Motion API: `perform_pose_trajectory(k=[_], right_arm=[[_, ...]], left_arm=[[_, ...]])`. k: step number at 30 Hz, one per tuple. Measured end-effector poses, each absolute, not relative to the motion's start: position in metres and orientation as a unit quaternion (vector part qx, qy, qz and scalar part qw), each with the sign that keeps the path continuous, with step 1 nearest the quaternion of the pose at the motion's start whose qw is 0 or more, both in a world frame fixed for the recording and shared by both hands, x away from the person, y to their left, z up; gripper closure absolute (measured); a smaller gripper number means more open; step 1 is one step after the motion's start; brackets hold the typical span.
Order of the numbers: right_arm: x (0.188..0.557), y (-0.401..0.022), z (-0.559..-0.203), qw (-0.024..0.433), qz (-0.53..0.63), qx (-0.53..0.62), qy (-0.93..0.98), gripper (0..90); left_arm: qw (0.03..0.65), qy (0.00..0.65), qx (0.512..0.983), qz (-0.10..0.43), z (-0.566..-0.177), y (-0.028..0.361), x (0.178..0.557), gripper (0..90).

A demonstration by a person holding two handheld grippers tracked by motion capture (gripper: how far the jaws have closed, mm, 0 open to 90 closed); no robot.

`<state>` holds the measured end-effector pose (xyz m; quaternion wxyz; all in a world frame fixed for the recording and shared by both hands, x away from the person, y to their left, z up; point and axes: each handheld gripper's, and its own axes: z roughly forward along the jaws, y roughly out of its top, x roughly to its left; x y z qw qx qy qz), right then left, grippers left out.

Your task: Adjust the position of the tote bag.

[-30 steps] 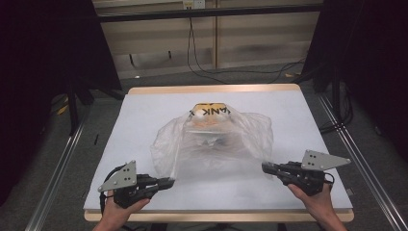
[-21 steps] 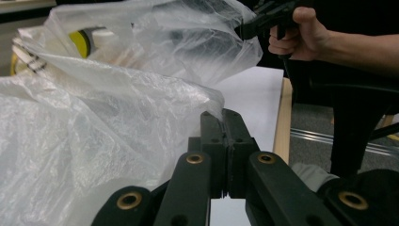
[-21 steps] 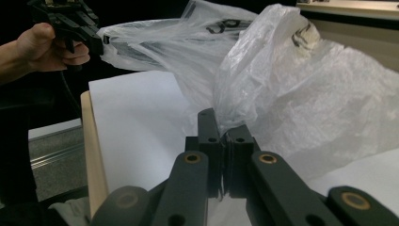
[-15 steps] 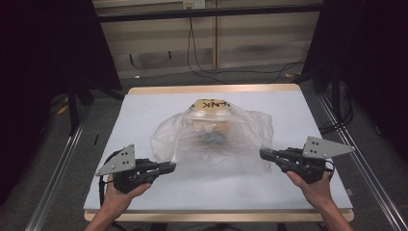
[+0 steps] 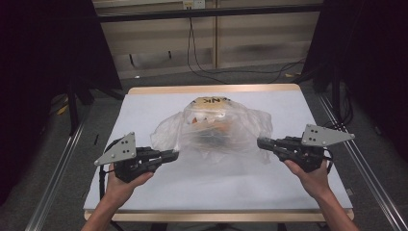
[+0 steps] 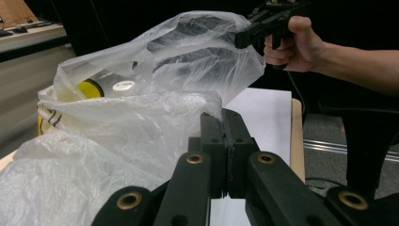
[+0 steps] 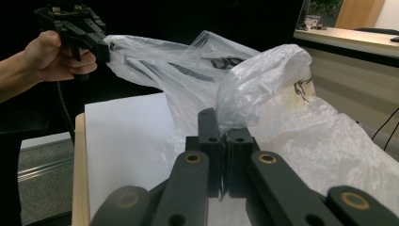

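While both hands hold it up off the white table top (image 5: 144, 192), the thin clear crinkled plastic bag (image 5: 226, 137) sits mid-table, stretched between the 2 grippers.

Left side: left gripper (image 5: 174, 155), black w/ grey three-cornered plate, is clenched on the bag's left edge; in the left gripper view its jaws stand pressed together w/ film pinched at the tips (image 6: 225, 117). Left hand (image 5: 122, 185) grips it from below.

Centre: the bag bulges upward, contents partly visible thru the film: a yellow round item w/ white cap (image 6: 101, 88) and an orange patch (image 5: 223, 127), not identifiable. Near the bag's far end lies a tan piece w/ dark lettering (image 5: 210, 101).

Right side: right gripper (image 5: 261, 143), same build, is clenched on the bag's right edge; right gripper view shows film bunched just above its closed jaws (image 7: 225, 127). Right hand (image 5: 312, 178) holds it near the table's right edge.
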<state>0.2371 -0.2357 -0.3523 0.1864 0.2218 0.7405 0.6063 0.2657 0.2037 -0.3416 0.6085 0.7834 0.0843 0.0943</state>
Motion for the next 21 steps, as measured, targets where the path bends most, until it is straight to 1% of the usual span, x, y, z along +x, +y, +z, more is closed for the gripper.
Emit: perform_pose_trajectory(k=[7,9,21], right_arm=[[0.241,-0.238,-0.340,0.196,0.616,0.222,0.730,88.0],[0.243,-0.239,-0.335,0.200,0.618,0.221,0.727,88.1],[0.252,-0.239,-0.312,0.209,0.638,0.209,0.711,88.5]], left_arm=[[0.611,0.087,0.780,0.105,-0.331,0.209,0.273,89.4],[0.626,0.094,0.766,0.107,-0.325,0.210,0.277,89.4],[0.648,0.091,0.746,0.126,-0.303,0.212,0.288,89.5]])
